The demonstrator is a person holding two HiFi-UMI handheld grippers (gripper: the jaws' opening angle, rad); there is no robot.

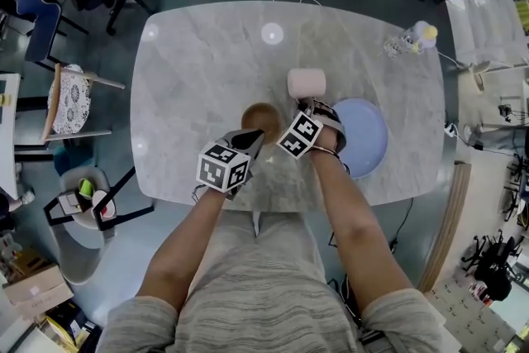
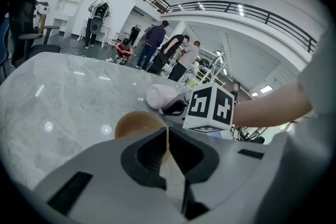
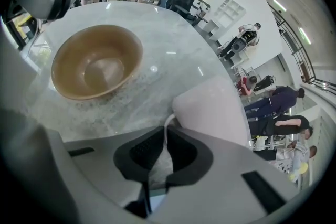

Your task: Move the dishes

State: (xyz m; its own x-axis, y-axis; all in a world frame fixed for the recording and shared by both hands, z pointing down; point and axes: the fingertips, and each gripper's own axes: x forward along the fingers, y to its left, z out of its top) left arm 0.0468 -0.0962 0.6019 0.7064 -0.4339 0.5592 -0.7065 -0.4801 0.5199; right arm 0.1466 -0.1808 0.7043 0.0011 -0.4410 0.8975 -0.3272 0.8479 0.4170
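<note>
Both tools already on dishes at marble table (image 1: 190,70). State of left gripper (image 1: 253,138): closed nearly all the way, pinching thin near rim of brown bowl (image 1: 261,116); only the rim edge between the pads in left gripper view, no gap either side. Bowl location: centre of head view, upright on the tabletop, body lying up-frame and a touch right of the left tips. State of right gripper (image 1: 312,106): likewise closed down, clamped on thin looped handle of pink mug (image 1: 306,83); handle visible between the pads in right gripper view, mug body just beyond at right centre of that frame. Mug location: just above centre of head view, up-frame of the right tips, upper right of the bowl and close beside it, apparently not touching. Handle side turned down-frame toward the right tips. Upright or tipped on its side: cannot tell. Also blue plate (image 1: 368,136): right of centre, untouched, just beside right wrist, well apart from left tool. Key relation, judged: each dish straight ahead of its own gripper, held at the near edge, so weight out beyond the jaws; probably lift next, keeping bowl level, watching bowl-to-mug clearance. Plate nearer to right hand for later
</note>
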